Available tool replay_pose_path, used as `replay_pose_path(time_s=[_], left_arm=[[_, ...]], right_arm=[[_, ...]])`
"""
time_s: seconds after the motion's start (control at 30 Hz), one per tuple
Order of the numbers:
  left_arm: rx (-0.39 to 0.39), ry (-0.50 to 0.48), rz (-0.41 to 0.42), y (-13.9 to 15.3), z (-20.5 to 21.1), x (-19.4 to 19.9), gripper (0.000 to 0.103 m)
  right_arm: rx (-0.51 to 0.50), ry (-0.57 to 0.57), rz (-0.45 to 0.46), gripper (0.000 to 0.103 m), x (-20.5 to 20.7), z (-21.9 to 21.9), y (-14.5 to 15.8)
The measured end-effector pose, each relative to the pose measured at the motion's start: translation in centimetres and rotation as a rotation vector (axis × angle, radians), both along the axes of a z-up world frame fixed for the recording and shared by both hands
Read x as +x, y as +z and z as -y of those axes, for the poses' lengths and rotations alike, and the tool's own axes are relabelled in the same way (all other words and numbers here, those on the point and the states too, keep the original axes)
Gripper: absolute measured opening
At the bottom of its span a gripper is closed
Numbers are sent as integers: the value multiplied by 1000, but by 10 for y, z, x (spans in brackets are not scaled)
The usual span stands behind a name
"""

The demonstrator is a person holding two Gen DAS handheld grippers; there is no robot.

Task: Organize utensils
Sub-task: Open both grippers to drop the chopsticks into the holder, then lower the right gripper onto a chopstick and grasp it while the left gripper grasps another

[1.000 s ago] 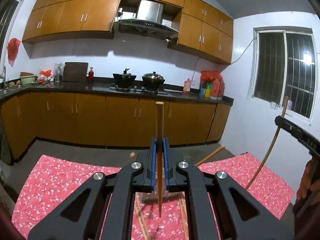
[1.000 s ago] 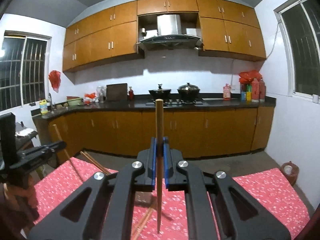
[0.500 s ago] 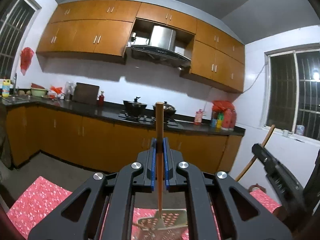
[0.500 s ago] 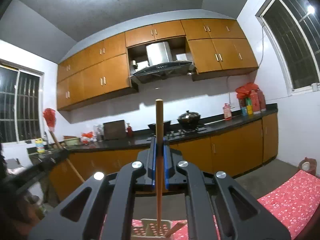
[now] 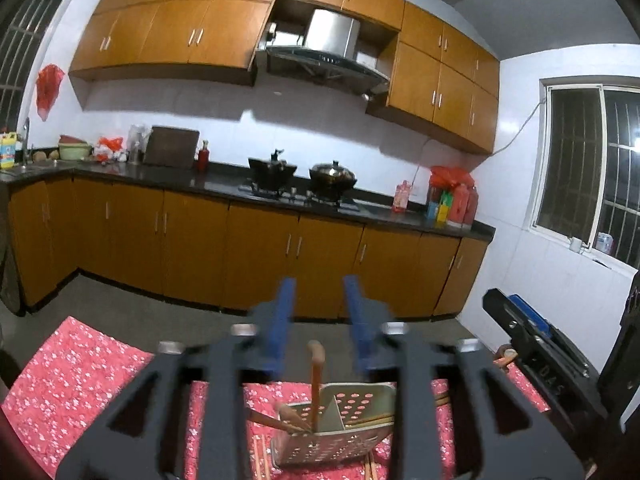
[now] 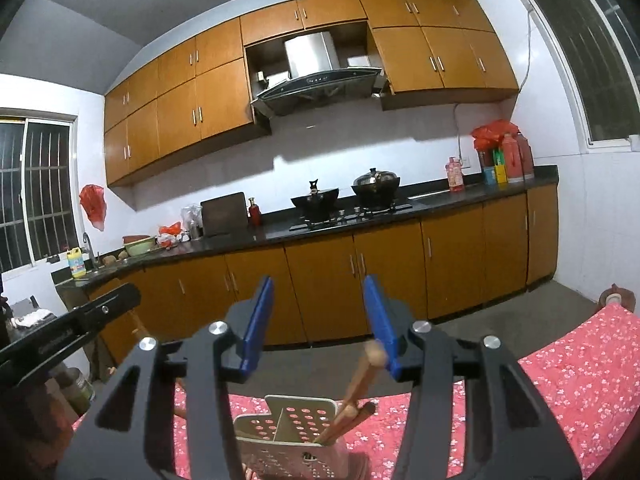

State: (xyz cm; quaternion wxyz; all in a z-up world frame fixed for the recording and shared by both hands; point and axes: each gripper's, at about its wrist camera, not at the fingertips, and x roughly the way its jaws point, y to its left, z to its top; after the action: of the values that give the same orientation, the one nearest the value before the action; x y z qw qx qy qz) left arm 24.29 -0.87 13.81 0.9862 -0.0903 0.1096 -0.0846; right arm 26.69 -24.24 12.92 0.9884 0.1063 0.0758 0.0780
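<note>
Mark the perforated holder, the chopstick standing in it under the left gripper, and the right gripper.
perforated holder [image 5: 344, 446], left wrist view, front wall.
chopstick [image 5: 315, 384], left wrist view, upper shaft.
right gripper [image 6: 318, 322], right wrist view, midway between the open blue fingertips.

Black skeletal left gripper [image 5: 319, 312], right gripper [image 6: 320, 320], blue pads, silver screws

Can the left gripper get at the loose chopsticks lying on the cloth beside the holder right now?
Probably yes. The left gripper is open and empty, above the holder. Loose chopsticks lie on the red cloth at the holder's left foot with nothing over them, though the gripper's frame hides part of them.
</note>
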Motion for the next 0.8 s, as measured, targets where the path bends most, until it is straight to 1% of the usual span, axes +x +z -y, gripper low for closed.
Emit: replay_pose_path(time_s=[0.07, 0.1, 0.13, 0.2, 0.27, 0.3, 0.37, 0.4, 0.47, 0.53, 0.57, 0.6, 0.63, 0.67, 0.7, 0.73, 0.77, 0.8], left_arm=[[7, 0, 22, 6, -2, -11, 40], [7, -2, 25, 9, -3, -11, 40], [6, -4, 31, 12, -6, -20, 40], [-1, -2, 39, 16, -11, -30, 40], [-16, 0, 40, 17, -21, -45, 40], [-21, 2, 37, 18, -25, -50, 42], [-19, 11, 27, 13, -35, -64, 44], [-13, 19, 18, 8, -39, -71, 45], [4, 40, -17, -7, -48, -82, 47], [32, 70, -75, -31, -56, -90, 47], [39, 76, -99, -40, -58, -90, 47], [48, 86, -150, -56, -61, -89, 47], [51, 92, -187, -67, -63, -87, 47], [51, 98, -242, -81, -66, -84, 47], [50, 98, -278, -90, -67, -82, 47], [51, 96, -327, -104, -68, -78, 47], [60, 96, -363, -115, -67, -76, 47], [68, 90, -392, -124, -66, -74, 47]], right_arm=[[-1, 0, 4, 49, -10, 3, 3], [-4, -12, 9, 53, -18, 5, 5], [-7, -26, 13, 61, -27, 9, 7], [-6, -41, 19, 67, -46, 17, 8], [-13, -65, 10, 70, -61, 25, 6], [-15, -76, 0, 74, -70, 30, 3], [-35, -95, -39, 77, -81, 40, -9], [-58, -91, -79, 80, -85, 43, -20], [-90, -72, -154, 80, -87, 47, -42], [-88, -53, -270, 80, -88, 51, -78], [-74, -29, -342, 79, -86, 50, -97], [-63, -6, -403, 70, -83, 49, -111], [-53, 22, -480, 55, -79, 45, -130], [-43, 48, -554, 46, -76, 39, -149], [-30, 69, -599, 31, -75, 35, -163], [-13, 90, -644, 23, -74, 28, -178], [-2, 111, -677, 23, -75, 20, -191], [2, 124, -691, 23, -77, 13, -198]])
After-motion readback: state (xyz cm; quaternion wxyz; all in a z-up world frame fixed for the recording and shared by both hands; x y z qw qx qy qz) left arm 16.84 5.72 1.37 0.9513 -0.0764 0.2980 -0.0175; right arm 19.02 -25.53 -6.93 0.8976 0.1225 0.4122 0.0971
